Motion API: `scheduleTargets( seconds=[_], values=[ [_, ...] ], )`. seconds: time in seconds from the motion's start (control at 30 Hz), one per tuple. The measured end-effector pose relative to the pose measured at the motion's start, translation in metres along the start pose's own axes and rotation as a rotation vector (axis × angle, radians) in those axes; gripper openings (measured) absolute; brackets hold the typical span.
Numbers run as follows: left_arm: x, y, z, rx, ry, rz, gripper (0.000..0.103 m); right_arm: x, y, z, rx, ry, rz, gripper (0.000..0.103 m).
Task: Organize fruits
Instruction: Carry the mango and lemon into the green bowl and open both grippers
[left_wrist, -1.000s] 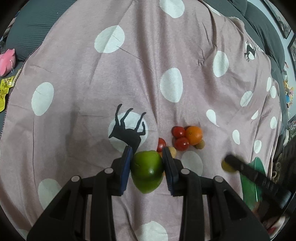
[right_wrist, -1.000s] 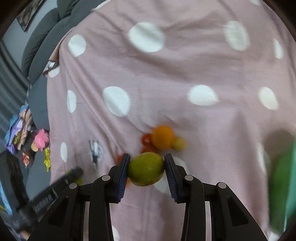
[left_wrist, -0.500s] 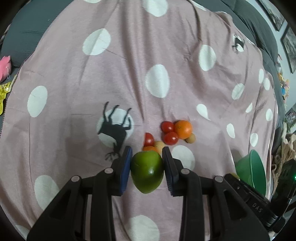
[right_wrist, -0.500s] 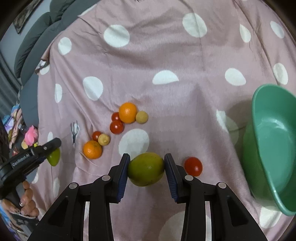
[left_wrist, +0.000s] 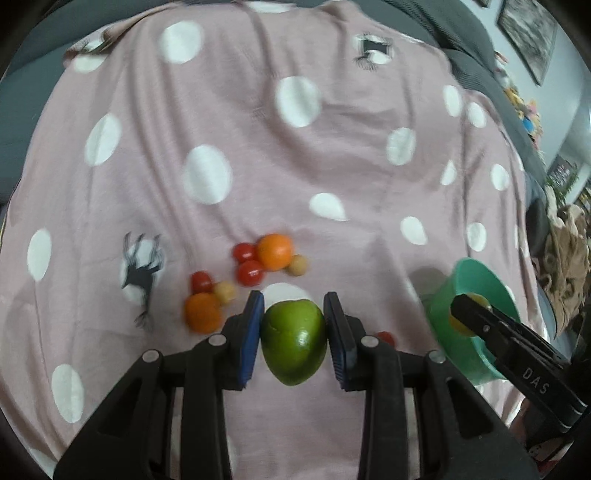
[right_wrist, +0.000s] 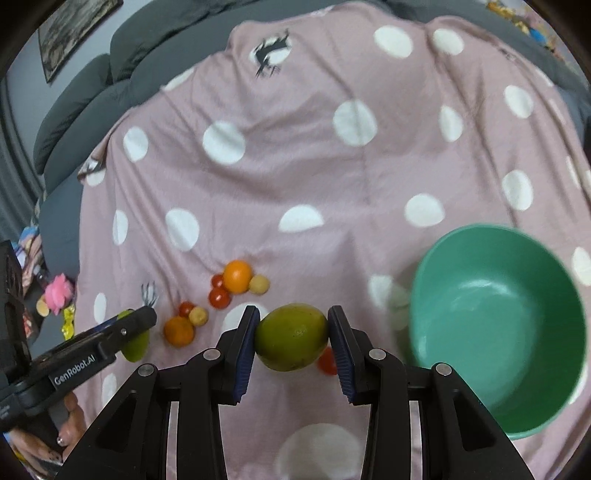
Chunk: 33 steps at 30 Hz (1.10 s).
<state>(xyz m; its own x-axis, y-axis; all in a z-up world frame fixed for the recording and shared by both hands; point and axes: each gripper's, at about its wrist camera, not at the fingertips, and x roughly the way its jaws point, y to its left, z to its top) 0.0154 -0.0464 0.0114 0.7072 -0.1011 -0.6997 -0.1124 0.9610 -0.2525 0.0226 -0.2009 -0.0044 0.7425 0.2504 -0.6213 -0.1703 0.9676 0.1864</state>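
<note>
Between each tool's pads, a mango (right_wrist: 291, 336).

A pink dotted blanket (right_wrist: 295, 166) carries a green bowl (right_wrist: 498, 325) right of the right gripper (right_wrist: 291, 339), oranges (right_wrist: 238, 275), tomatoes (right_wrist: 219, 297) and small yellow fruits (right_wrist: 259, 284) ahead-left, one tomato (right_wrist: 327, 363) beneath it.

Your fruits, as they stood:
- Green mango (left_wrist: 293, 341): you held it clamped between blue pads, lower centre of the left wrist view.
- Yellow-green mango (right_wrist: 291, 336): likewise clamped, lower centre of the right wrist view.
- Two oranges (right_wrist: 238, 276) (right_wrist: 178, 331), red tomatoes (right_wrist: 219, 297) and small tan fruits (right_wrist: 259, 284): clustered on the cloth, centre-left.
- Lone tomato (right_wrist: 326, 364): below the mango.
- Green bowl (right_wrist: 436, 258): upright, right side.
</note>
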Motion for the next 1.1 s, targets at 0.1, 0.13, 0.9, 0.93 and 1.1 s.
scheduleTargets(
  seconds=[0.1,0.13,0.9,0.93,1.1],
  values=[
    [0.001,-0.027,0.002,0.047,-0.015,-0.042,0.033,-0.013,-0.018,0.003,0.028,-0.039,-0.029,0.040],
    [0.002,-0.035,0.002,0.056,-0.021,-0.054,0.033,-0.016,-0.025,0.003,0.039,-0.049,-0.039,0.040],
    [0.060,-0.195,-0.014,0.251,0.063,-0.236,0.033,-0.055,-0.151,-0.003,0.295,-0.126,-0.192,0.040],
    [0.063,-0.198,-0.015,0.252,0.068,-0.237,0.033,-0.055,-0.154,-0.004,0.302,-0.123,-0.202,0.040],
    [0.074,-0.207,-0.020,0.260,0.094,-0.248,0.033,-0.053,-0.168,-0.009,0.338,-0.109,-0.223,0.040]
  ],
)
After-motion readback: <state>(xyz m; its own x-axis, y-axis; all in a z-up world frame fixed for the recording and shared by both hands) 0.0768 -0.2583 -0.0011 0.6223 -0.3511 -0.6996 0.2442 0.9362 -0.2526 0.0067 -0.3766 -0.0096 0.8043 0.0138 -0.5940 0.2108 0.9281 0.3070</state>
